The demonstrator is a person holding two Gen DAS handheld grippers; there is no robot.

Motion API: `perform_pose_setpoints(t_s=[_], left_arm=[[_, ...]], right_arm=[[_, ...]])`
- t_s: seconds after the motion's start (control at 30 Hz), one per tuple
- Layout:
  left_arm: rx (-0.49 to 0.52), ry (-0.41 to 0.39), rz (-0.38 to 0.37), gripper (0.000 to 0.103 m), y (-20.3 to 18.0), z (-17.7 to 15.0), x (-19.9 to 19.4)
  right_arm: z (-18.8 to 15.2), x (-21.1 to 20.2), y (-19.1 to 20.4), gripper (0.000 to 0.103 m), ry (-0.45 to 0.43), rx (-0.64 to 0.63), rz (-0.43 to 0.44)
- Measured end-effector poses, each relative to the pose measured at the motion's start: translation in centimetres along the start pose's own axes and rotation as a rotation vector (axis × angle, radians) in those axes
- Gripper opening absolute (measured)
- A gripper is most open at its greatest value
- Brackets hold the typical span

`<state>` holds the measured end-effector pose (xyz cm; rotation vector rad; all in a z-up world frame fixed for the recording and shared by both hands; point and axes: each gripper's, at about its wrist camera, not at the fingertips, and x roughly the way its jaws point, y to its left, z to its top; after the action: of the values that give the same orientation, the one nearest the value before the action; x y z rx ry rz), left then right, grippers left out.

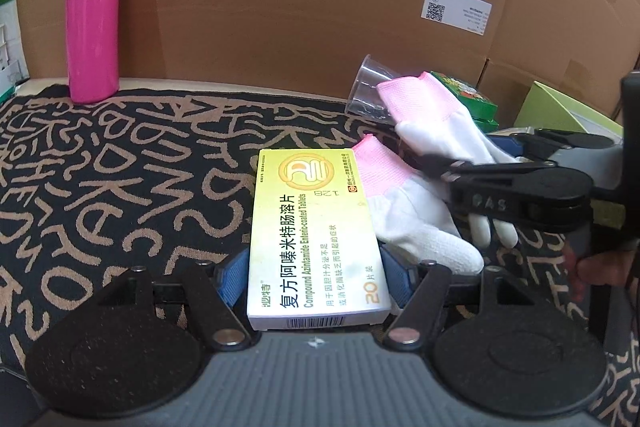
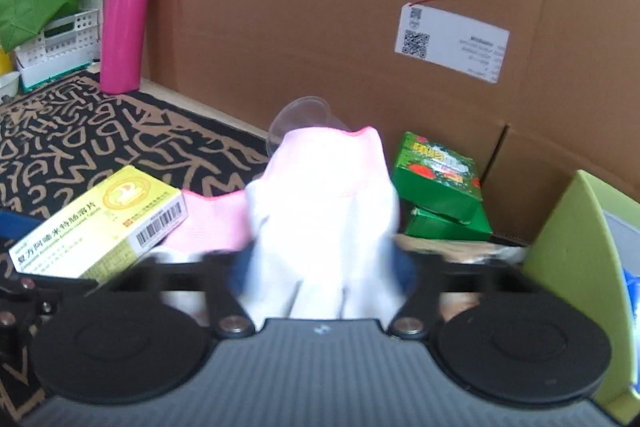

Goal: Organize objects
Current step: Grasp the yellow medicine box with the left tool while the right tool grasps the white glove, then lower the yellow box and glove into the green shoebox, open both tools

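My left gripper [image 1: 316,267] is clamped on the yellow tablet box [image 1: 316,231], its blue pads [image 1: 227,283] pressing both long sides of the box, which points away from me over the black-and-tan patterned cloth [image 1: 120,179]. My right gripper [image 2: 324,267] has its fingers closed on a white glove with a pink cuff [image 2: 328,195], which stands up between them with the cuff uppermost. A second white glove [image 1: 416,223] lies flat on the cloth, touching the right side of the tablet box. Behind the raised glove a clear plastic cup [image 1: 366,87] lies tipped on its side. To the right of it two green boxes [image 2: 440,187] are stacked against the cardboard wall [image 2: 320,7], and a light green container [image 2: 580,247] stands at the far right. A pink bottle with a purple strap [image 1: 94,15] stands upright at the back left edge of the cloth, well apart from the rest.
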<state>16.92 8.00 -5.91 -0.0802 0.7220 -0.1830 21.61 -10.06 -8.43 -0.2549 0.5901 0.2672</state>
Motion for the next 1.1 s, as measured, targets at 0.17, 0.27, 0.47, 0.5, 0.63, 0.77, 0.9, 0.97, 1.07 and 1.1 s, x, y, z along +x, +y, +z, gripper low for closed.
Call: perform_pose_setpoints(t_s=[0.17,0.27,0.47,0.5,0.63,0.77,0.9,0.97,1.07,1.1], left_arm=[[0.000,-0.004,0.012,0.072,0.0,0.1,0.1],[-0.036,0.000,0.009,0.075,0.2,0.5,0.4],[-0.015,-0.004,0.086,0.074,-0.6,1.5,2.0],[0.002,-0.003,0.101,0.071,-0.9,1.5,2.0],[-0.005,0.017,0.100,0.069,-1.1,1.1,1.1],[-0.005,0.027,0.093,0.069,-1.5,0.4,-0.5],[0.026,0.001,0.068,0.069,-2.9,0.6,-2.5],[0.030,-0.019,0.032,0.069,-3.9,1.0,-3.4],[0.041,-0.043,-0.045,0.069,-5.9,1.9,-4.4],[0.046,-0.053,-0.068,0.069,-6.7,2.1,-4.7]], right_arm=[[-1.0,-3.8,-0.6,0.018,-0.058,0.059,0.031],[-2.0,-6.7,-0.9,0.015,-0.082,0.076,0.050],[-4.6,-10.6,-0.9,0.015,-0.081,0.127,0.091],[-5.0,-11.2,-0.9,0.015,-0.083,0.134,0.092],[-6.0,-12.7,-1.6,0.015,-0.087,0.167,0.094],[-6.8,-14.0,-2.3,0.015,-0.103,0.196,0.101],[-7.2,-15.5,-3.5,0.015,-0.134,0.233,0.110],[-7.3,-16.4,-4.2,0.015,-0.152,0.247,0.107],[-7.5,-18.0,-5.6,0.015,-0.183,0.272,0.082],[-7.7,-18.6,-6.2,0.015,-0.194,0.282,0.073]])
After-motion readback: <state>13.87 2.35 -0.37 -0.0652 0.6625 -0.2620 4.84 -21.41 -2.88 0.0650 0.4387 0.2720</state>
